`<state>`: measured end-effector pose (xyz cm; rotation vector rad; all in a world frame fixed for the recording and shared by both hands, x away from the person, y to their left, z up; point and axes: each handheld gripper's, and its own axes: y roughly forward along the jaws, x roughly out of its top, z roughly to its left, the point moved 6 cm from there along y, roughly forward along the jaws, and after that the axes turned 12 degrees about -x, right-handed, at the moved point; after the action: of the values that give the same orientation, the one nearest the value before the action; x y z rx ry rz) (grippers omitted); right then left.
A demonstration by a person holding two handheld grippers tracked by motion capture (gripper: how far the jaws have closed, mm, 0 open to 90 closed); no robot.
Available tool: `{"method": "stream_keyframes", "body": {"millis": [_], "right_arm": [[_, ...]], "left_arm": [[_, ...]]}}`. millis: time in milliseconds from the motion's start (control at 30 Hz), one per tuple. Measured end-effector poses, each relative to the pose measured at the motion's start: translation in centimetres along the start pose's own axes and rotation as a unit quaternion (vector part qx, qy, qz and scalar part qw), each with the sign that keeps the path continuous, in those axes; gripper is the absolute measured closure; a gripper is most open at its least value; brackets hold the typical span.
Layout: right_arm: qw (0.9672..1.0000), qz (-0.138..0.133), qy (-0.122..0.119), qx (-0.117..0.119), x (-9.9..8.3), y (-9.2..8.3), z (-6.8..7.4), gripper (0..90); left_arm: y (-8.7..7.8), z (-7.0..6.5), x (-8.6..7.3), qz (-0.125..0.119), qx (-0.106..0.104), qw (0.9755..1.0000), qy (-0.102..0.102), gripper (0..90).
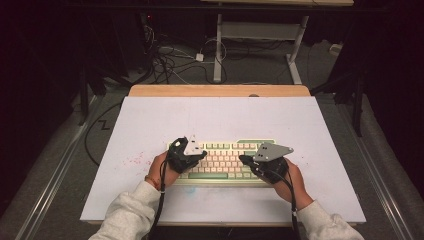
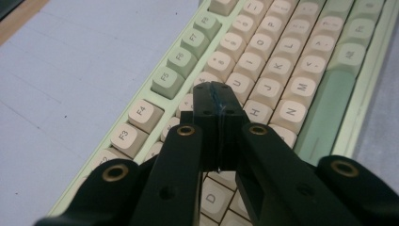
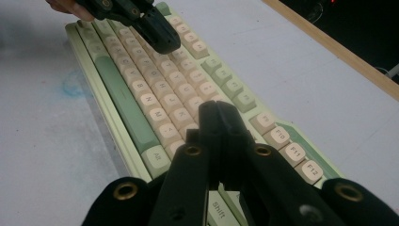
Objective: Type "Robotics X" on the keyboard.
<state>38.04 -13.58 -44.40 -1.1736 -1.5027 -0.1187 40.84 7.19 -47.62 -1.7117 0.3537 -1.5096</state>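
A pale green keyboard (image 1: 225, 159) with cream keys lies in the middle of the white table top. My left gripper (image 1: 202, 154) hovers over the keyboard's left half with its jaws shut and nothing between them. In the left gripper view its closed tip (image 2: 217, 92) sits above the letter keys (image 2: 277, 61), near U and H. My right gripper (image 1: 243, 159) is over the right half, also shut and empty. Its tip (image 3: 217, 108) hangs above the keys (image 3: 141, 89) near the function row. The left gripper (image 3: 160, 37) appears at the top of the right gripper view.
The white table top (image 1: 220, 117) has a wooden strip (image 1: 220, 90) along its far edge. Red specks (image 1: 132, 161) mark the surface left of the keyboard, and a faint blue stain (image 3: 73, 84) lies beside it. Cables (image 1: 170, 60) and desk legs (image 1: 218, 50) stand on the floor beyond.
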Motion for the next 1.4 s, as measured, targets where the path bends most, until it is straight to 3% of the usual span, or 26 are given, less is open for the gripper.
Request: {"method": "stream_keyframes", "body": {"millis": [567, 733, 1033, 1400], "right_arm": [[1.0000, -0.001, -0.003, 0.004, 0.0, 0.0, 0.3, 90.0], [1.0000, 0.001, -0.004, 0.006, 0.0, 0.3, 0.5, 90.0], [0.9999, 0.003, -0.007, 0.010, 0.1, 0.9, 1.0, 90.0], [0.9998, 0.005, -0.012, 0.012, 0.3, 1.4, 1.4, 90.0]], "left_arm": [[-2.2, -0.7, -0.2, -0.034, 0.012, 0.9992, 0.014, 87.3], [-3.0, -0.7, -1.0, -0.044, 0.016, 0.9989, 0.008, 87.3], [-4.1, -0.9, -2.6, -0.043, 0.026, 0.9987, 0.009, 87.3], [-5.5, -0.8, -4.5, -0.044, 0.034, 0.9984, -0.005, 87.3]]}}
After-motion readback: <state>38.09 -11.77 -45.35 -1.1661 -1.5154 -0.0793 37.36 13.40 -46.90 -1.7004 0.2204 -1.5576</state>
